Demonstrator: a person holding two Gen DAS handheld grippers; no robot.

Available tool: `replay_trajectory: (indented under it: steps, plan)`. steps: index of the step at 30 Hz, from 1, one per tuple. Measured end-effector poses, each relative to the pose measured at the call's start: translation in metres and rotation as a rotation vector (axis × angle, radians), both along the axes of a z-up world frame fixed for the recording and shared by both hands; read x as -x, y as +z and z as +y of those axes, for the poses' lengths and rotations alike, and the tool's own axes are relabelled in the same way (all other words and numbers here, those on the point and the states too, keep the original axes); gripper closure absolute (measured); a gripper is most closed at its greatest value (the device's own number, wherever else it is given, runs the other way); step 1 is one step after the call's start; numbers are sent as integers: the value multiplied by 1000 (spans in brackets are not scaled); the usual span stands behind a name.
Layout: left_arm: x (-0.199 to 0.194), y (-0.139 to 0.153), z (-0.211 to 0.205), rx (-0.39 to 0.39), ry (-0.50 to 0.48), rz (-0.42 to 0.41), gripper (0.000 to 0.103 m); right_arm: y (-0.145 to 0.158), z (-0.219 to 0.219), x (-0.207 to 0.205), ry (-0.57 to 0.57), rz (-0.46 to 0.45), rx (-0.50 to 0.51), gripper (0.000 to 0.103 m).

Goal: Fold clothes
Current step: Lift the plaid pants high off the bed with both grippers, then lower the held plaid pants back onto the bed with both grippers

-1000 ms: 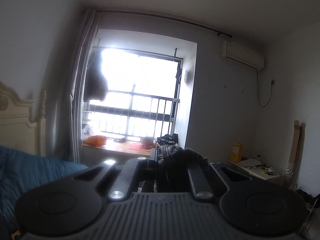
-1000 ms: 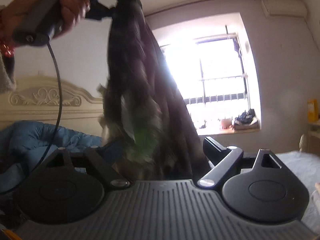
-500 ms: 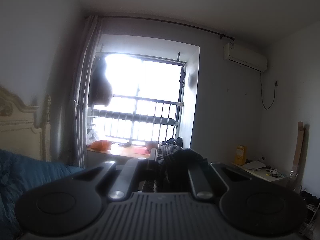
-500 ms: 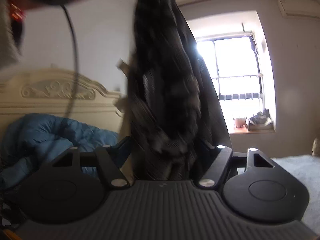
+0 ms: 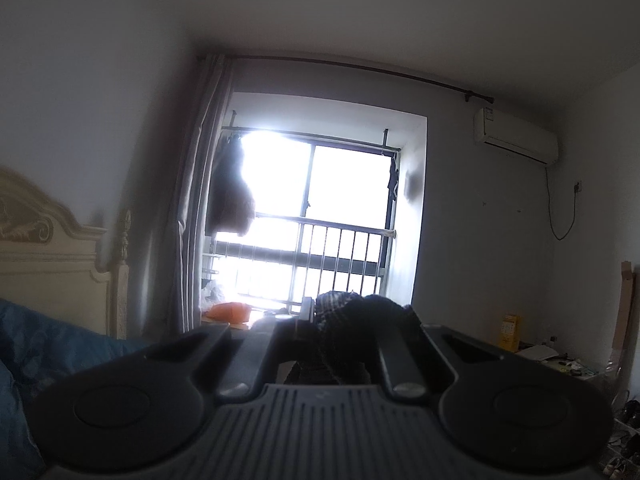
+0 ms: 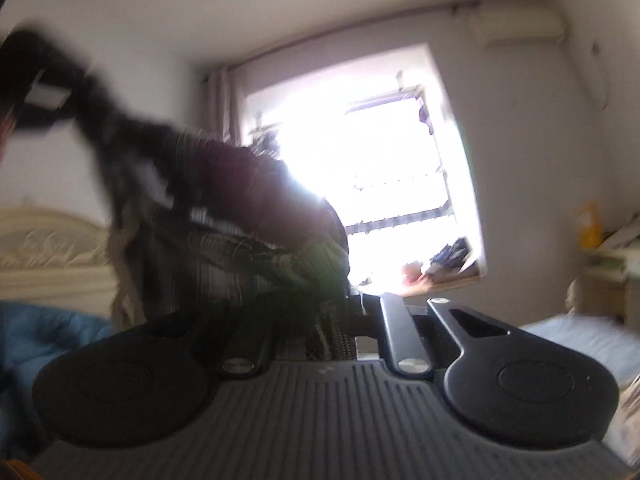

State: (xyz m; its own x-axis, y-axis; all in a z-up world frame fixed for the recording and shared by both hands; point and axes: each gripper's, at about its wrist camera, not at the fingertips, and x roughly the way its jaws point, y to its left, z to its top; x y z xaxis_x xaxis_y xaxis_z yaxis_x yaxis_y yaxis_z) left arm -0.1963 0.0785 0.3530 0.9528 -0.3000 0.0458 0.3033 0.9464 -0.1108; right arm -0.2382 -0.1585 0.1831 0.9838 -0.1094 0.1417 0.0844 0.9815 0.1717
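Right wrist view: both grippers [image 6: 340, 316] [image 5: 344, 320] pinch the shirt [image 6: 240, 208] aloft; we should pull it taut evenly before folding.

Dark plaid garment [image 6: 224, 216]; blue bedding [image 5: 48, 344]

A bright barred window [image 5: 320, 220] fills the far white wall. Left of it hangs a grey curtain [image 5: 200, 200], then a cream headboard [image 5: 52, 264] above blue bedding [image 5: 48, 344]. Up right of it sits an air conditioner [image 5: 516, 136].
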Motion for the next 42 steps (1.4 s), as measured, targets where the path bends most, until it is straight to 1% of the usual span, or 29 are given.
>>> replay_trajectory:
  steps: [4, 7, 12, 14, 20, 23, 27, 30, 31, 34, 38, 42]
  plan:
    - [1, -4, -21, 14, -57, -20, 93, 33, -28, 13, -98, -89, 57, 93]
    - [4, 1, -40, 33, -108, -26, 93, 61, -47, 28, -171, -164, 99, 93]
    - [16, 28, -80, 92, -234, -84, 93, 119, -73, 65, -298, -278, 227, 93]
    - [22, 41, -98, 122, -293, -113, 93, 145, -84, 81, -352, -307, 281, 93]
    - [39, 75, -147, 224, -450, -178, 92, 217, -121, 120, -494, -324, 393, 93]
    - [44, 87, -166, 264, -506, -186, 92, 252, -135, 131, -523, -326, 411, 93]
    - [44, 96, -177, 308, -543, -190, 92, 292, -145, 134, -536, -332, 428, 93]
    - [43, 89, -175, 304, -536, -200, 91, 273, -147, 117, -497, -313, 434, 93]
    - [41, 84, -173, 291, -525, -195, 91, 267, -148, 111, -484, -306, 436, 93]
    - [27, 57, -164, 231, -463, -145, 91, 248, -150, 94, -445, -287, 442, 93]
    - [4, -4, -141, 139, -337, -61, 91, 222, -154, 71, -391, -260, 448, 93]
    - [-22, -78, -110, 70, -227, 52, 91, 143, -160, 26, -284, -178, 417, 93]
